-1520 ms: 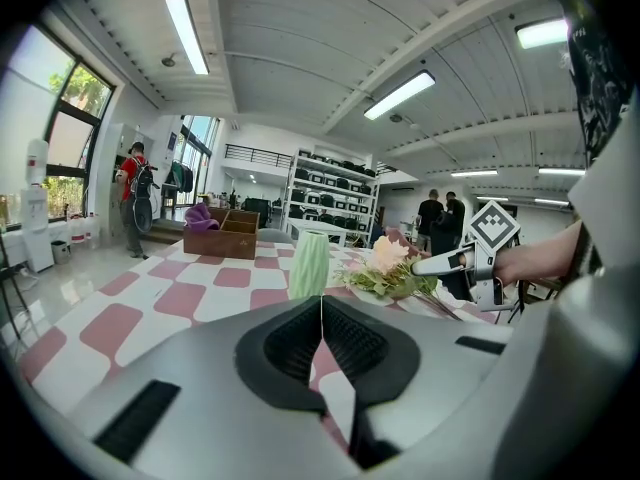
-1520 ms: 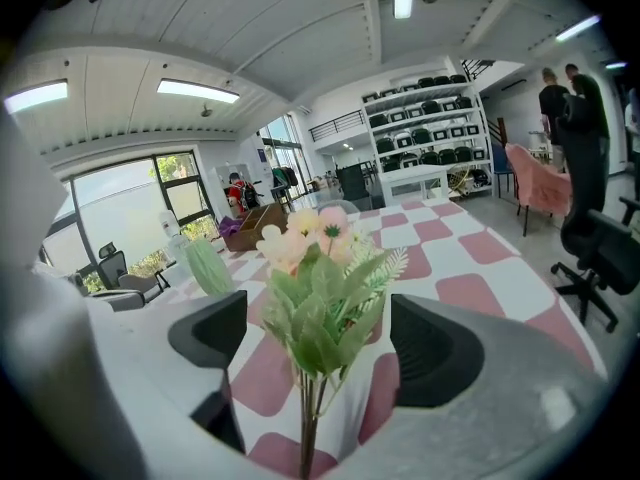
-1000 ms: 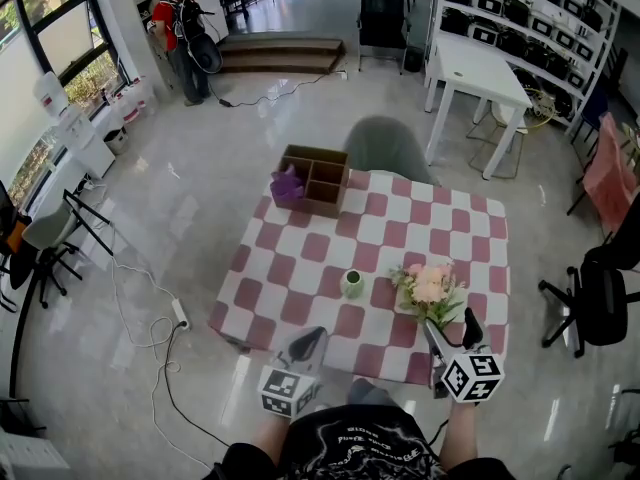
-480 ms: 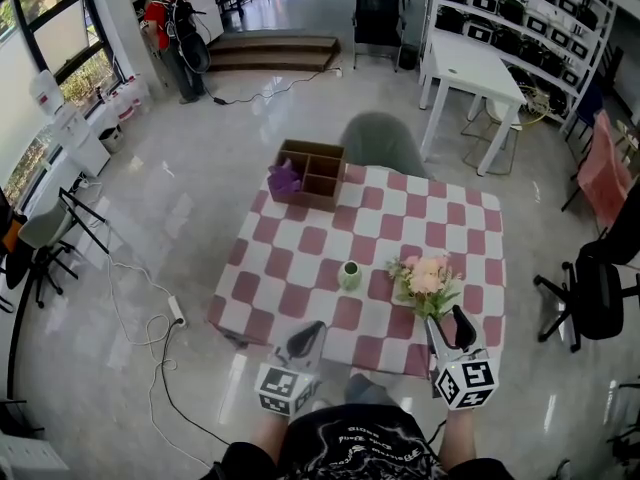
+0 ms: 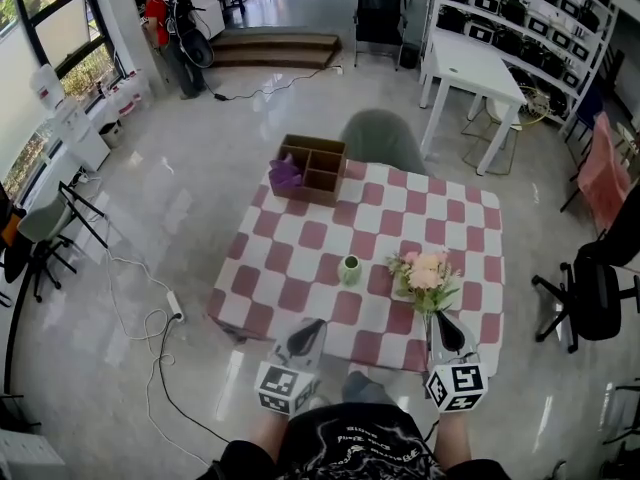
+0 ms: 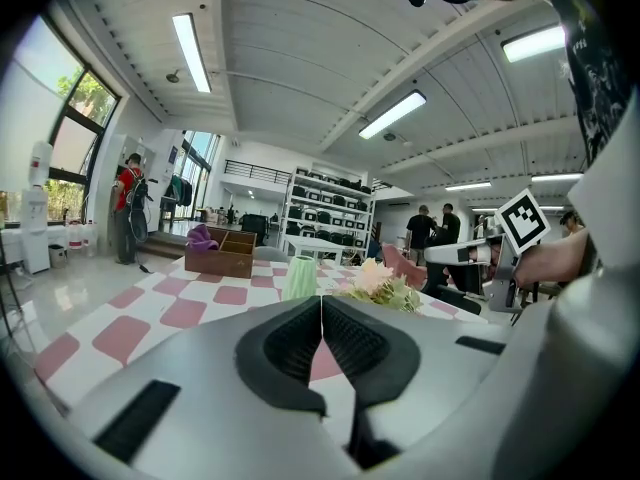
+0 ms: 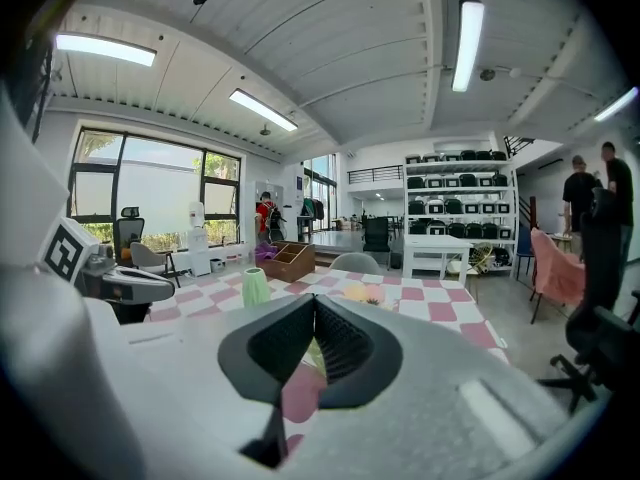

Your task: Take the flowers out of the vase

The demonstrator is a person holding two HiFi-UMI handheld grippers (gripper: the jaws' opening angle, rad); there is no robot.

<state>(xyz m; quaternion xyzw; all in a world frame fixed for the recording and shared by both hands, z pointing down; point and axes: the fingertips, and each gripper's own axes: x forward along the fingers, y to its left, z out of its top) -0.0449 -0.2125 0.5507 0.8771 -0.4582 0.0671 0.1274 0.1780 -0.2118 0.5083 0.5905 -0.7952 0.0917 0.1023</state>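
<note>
A small green vase [image 5: 350,268] [image 6: 300,278] [image 7: 255,286] stands upright near the middle of the red-and-white checked table [image 5: 300,238]. To its right a bunch of pink and cream flowers [image 5: 425,276] [image 6: 380,283] [image 7: 365,293] lies on the cloth outside the vase, stems pointing at the near edge. My right gripper [image 5: 447,328] [image 7: 315,300] is shut just behind the stem ends; I see nothing pinched between its pads. My left gripper [image 5: 308,333] [image 6: 320,303] hangs shut and empty at the near table edge, below the vase.
A brown compartment box [image 5: 312,176] holding a purple thing [image 5: 286,178] sits at the table's far edge, a grey chair [image 5: 385,143] behind it. A black office chair [image 5: 600,288] stands right, cables [image 5: 150,313] lie on the floor left, and a person [image 5: 165,18] stands far back.
The right gripper's jaws, wide open around the stem ends a second ago, have closed, and the gripper has drawn back a little toward me. The left gripper has hardly moved.
</note>
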